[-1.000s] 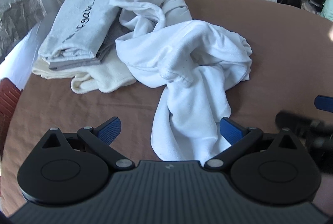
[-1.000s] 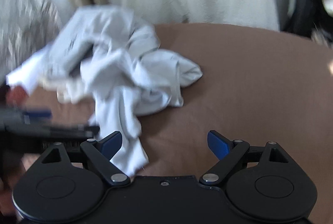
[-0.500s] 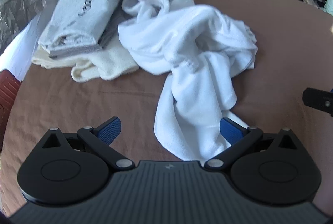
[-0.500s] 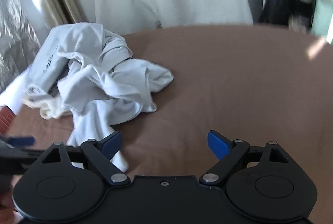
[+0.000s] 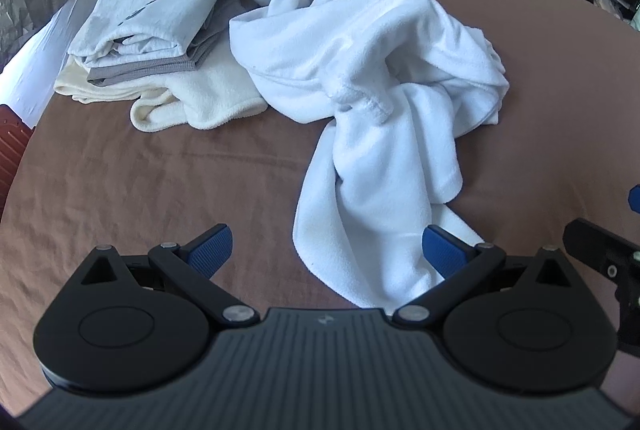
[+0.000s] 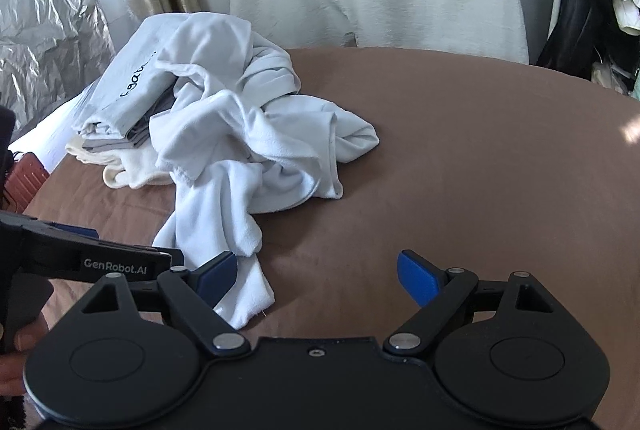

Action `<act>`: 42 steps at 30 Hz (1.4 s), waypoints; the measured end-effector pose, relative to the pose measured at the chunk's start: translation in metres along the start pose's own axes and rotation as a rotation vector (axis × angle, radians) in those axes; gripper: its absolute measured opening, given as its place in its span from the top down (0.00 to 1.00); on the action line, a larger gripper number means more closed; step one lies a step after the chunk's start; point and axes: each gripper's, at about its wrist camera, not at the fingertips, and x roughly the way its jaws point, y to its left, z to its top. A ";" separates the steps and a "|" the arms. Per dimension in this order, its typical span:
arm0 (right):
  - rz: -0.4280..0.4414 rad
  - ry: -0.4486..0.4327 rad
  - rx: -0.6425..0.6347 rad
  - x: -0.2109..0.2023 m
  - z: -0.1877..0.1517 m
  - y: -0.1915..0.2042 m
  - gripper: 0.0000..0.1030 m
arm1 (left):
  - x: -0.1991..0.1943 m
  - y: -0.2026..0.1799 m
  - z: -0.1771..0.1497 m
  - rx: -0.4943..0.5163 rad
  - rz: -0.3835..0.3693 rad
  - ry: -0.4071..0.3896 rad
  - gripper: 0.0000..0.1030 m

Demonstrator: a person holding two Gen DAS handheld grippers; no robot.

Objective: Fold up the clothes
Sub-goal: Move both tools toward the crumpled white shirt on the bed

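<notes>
Left wrist: folded stack (three layers) touches crumpled garment.

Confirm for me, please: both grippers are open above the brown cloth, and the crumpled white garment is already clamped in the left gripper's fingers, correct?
Not quite. The left gripper is open and clamps nothing: in the left wrist view the crumpled white garment lies loose on the brown cloth, its near end between the spread fingers. The right gripper is open too, as you said.

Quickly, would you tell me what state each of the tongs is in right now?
Left tongs: open, holding nothing, white garment lying between the tips.
Right tongs: open, holding nothing.
</notes>
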 end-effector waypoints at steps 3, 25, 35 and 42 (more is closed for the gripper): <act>-0.012 0.006 -0.019 0.000 -0.001 -0.001 0.12 | -0.001 -0.001 0.001 0.004 0.005 -0.003 0.00; -0.036 0.031 -0.030 0.002 -0.007 -0.024 0.12 | 0.003 -0.002 0.000 0.023 0.032 0.006 0.00; -0.036 0.040 -0.040 0.002 -0.009 -0.022 0.12 | 0.003 -0.003 0.000 0.027 0.028 0.006 0.00; 0.085 0.029 -0.053 0.011 -0.007 -0.024 0.12 | 0.006 0.000 0.003 0.019 0.003 -0.003 0.00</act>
